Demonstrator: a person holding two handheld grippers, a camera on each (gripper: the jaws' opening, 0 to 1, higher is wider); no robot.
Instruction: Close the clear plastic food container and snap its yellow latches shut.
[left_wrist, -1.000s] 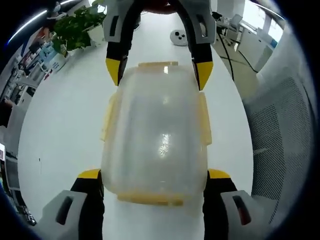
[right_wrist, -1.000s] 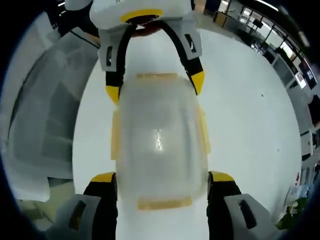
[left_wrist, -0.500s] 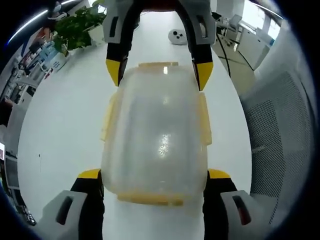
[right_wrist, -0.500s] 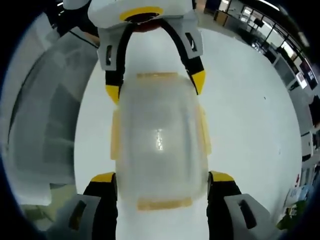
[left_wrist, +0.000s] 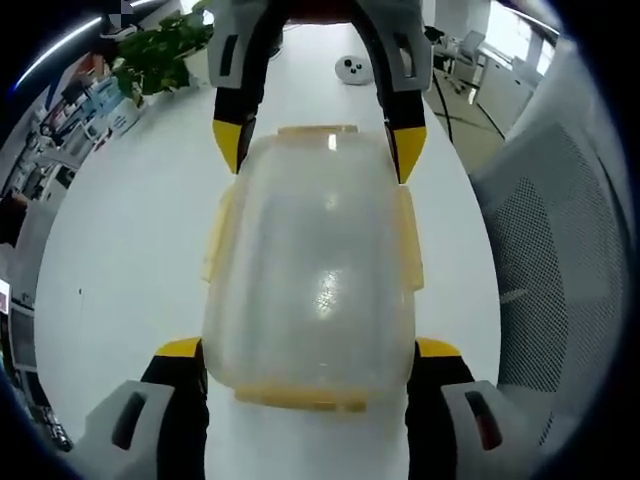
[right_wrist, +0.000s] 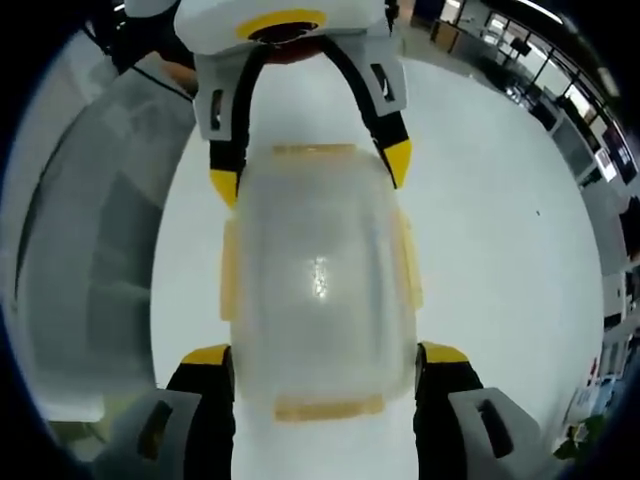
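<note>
The clear plastic food container (left_wrist: 312, 270) sits lid-on in the middle of the white bench (left_wrist: 130, 240), held from both ends. The left claw (left_wrist: 310, 355) has its jaws spread against the two sides of the near end, and the right claw (right_wrist: 320, 360) does the same from the opposite end. Each claw's yellow tips flank the far end in the other's view, apart and hugging the container's walls rather than pinched together.

The lid looks seated, so closing seems done. The yellow latches (left_wrist: 404, 240) along the long sides appear to flare outward, so I judge them not yet snapped; the end latches are harder to read through the frosted plastic.

The bench is smooth and bare nearby. A mesh office chair (left_wrist: 560, 260) stands beside it, with a potted plant (left_wrist: 160, 50) and a small round white device (left_wrist: 352, 68) at the far end, in an open office.
</note>
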